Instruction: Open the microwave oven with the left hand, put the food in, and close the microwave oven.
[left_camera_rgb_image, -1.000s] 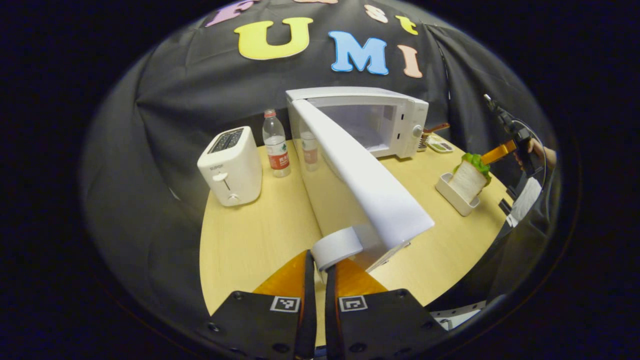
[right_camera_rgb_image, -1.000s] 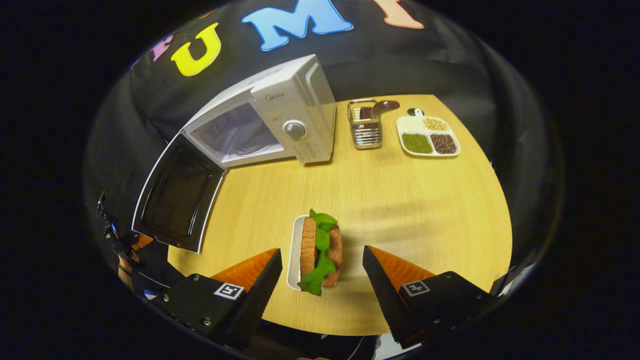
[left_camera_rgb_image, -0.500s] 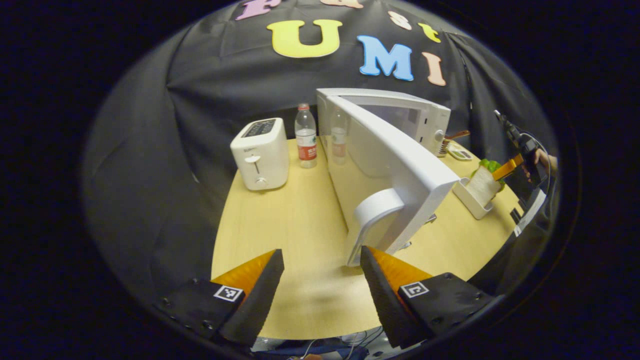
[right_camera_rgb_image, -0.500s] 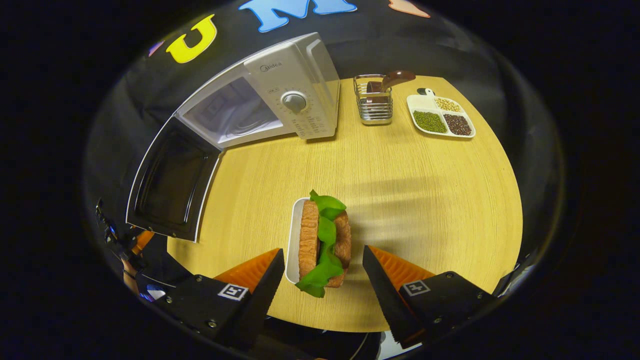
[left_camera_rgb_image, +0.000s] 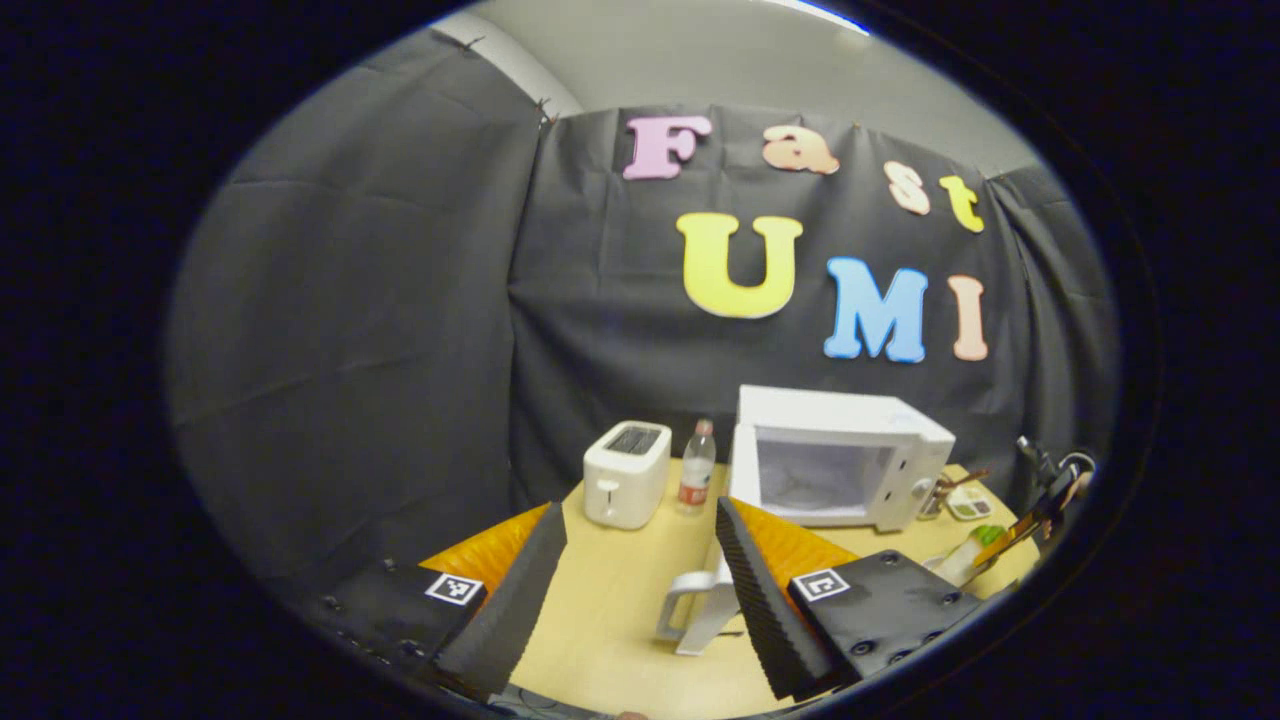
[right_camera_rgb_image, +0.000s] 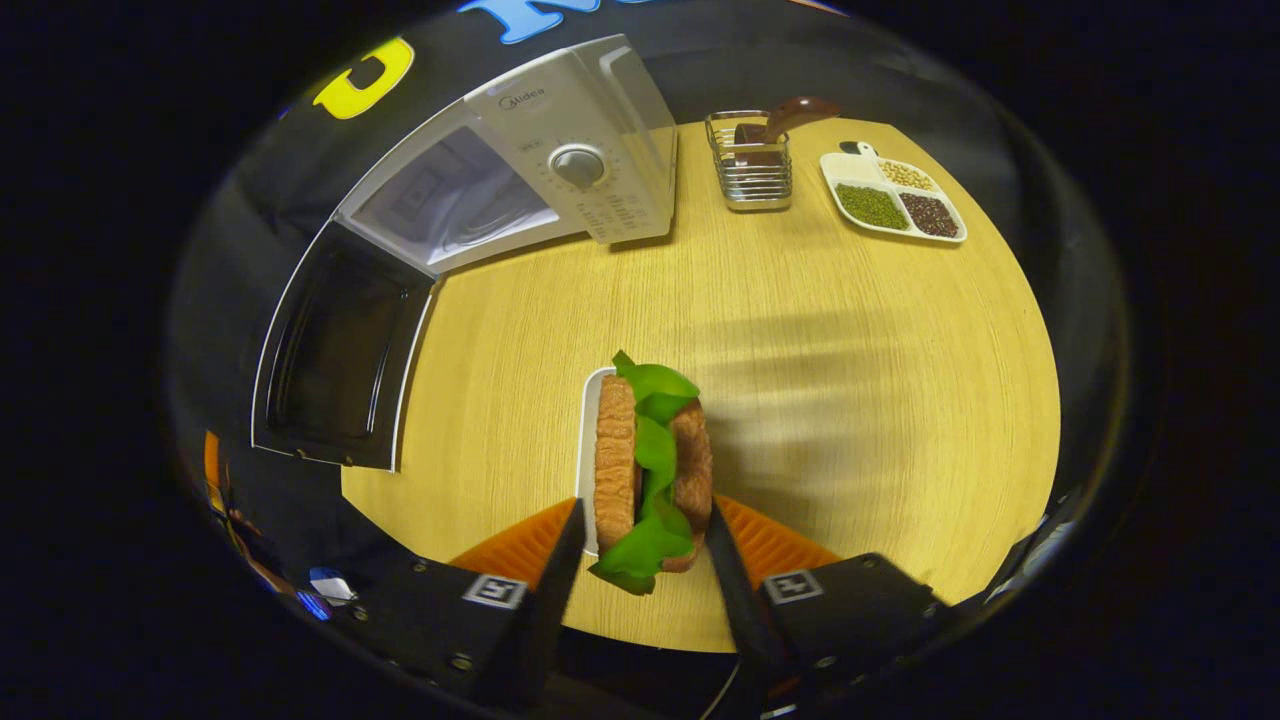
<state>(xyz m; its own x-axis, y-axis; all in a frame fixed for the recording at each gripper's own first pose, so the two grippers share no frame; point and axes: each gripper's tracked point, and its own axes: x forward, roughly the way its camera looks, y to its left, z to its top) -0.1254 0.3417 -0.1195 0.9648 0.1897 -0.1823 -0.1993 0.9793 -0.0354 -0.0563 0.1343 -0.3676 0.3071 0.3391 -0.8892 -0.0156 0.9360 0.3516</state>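
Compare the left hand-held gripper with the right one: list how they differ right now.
The left hand-held gripper stands open and holds nothing; the right hand-held gripper has closed in on the sandwich. The left is raised, facing the open microwave from a distance; the right sits low over the table. Both have black fingers with orange backing.

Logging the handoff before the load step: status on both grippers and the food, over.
Left gripper open, clear of the door handle. Right gripper closing around sandwich in its tray. Microwave door open, table path clear.
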